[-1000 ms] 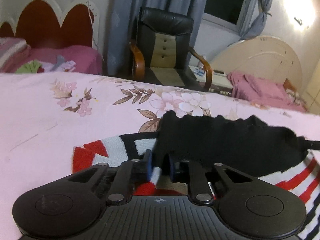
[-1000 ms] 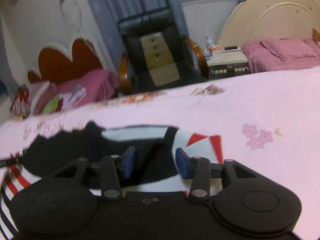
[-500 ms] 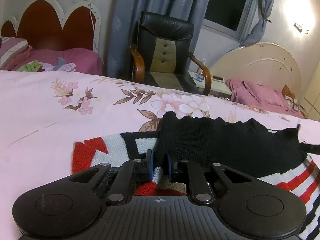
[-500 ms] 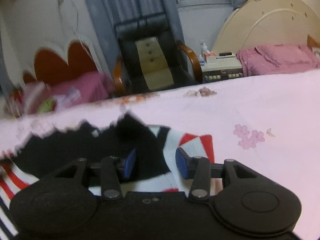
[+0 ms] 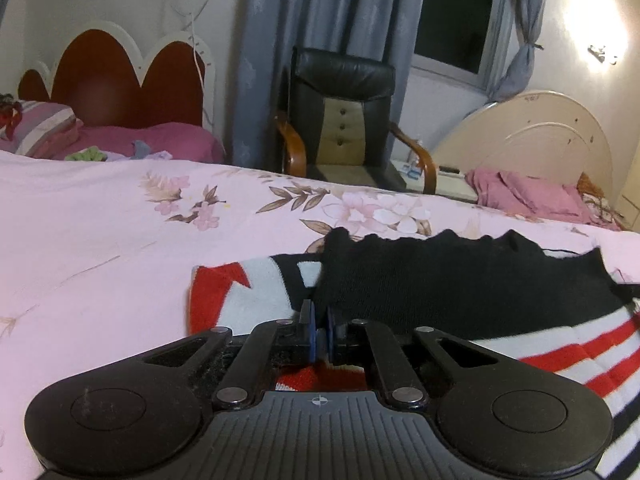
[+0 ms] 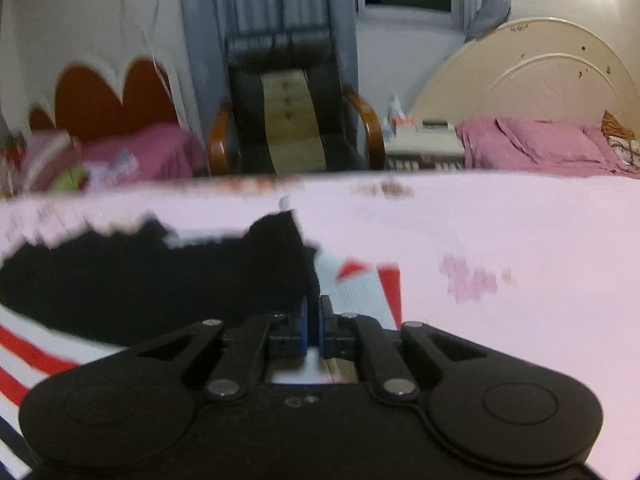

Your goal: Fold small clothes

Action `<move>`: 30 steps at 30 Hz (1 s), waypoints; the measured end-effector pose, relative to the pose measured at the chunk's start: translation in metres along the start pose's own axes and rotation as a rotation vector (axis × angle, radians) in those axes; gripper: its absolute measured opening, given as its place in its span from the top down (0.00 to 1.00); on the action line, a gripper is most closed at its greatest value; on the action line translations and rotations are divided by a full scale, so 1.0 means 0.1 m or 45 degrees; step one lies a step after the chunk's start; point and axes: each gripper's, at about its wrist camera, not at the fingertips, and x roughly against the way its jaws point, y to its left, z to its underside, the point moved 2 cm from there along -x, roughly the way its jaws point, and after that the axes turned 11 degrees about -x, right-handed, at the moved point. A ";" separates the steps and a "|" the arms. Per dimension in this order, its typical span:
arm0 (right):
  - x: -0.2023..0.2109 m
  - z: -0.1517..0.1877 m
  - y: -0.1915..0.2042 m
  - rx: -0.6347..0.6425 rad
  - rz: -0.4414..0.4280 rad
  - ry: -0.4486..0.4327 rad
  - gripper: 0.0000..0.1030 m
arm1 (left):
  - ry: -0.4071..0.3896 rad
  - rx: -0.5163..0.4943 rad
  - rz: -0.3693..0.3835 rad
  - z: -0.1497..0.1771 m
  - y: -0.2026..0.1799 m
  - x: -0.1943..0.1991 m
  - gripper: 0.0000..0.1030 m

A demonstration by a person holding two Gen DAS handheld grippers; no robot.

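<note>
Item: sweater (image 5: 460, 292), knitted, small. Location: laid on the pink floral bedsheet (image 5: 100, 240), directly ahead of both grippers.

Handling (judged): light, soft and limp; no shape is kept unaided, and sag is to be expected between two held points. The knit is stretchy and grippy rather than slippery; loose yarn at the edge may snag. Hold is best taken at edges or corners of the black panel, one point per gripper, well apart, so the fold line stays straight.

Appearance: a black panel with a wavy, scalloped far edge is seen lying over a section striped red, white and dark; a red-and-white end shows at each side. A stray thread is seen at the right of the black edge in the left view.

Left gripper (image 5: 319, 334): blue pads drawn together, clamped on the near edge of the sweater.

Right gripper (image 6: 313, 326): pads nearly together, pinching the sweater edge where black meets the pale stripe; view is blurred.

Background: chair (image 5: 344, 120), curtain (image 5: 320, 20).
</note>
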 end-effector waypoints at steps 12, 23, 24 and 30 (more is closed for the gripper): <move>0.41 0.07 0.47 0.086 -0.118 -0.146 0.49 | -0.174 -0.116 -0.011 -0.26 -0.46 0.42 0.16; 0.12 0.36 1.20 0.243 -0.284 0.029 0.54 | 0.005 -0.114 0.081 -0.19 -1.09 0.02 0.16; 0.14 0.40 1.21 0.246 -0.281 0.029 0.52 | 0.020 -0.108 0.080 -0.16 -1.08 -0.01 0.16; 0.17 0.43 1.08 0.280 -0.253 0.023 0.48 | 0.017 -0.169 0.065 -0.02 -0.95 0.02 0.16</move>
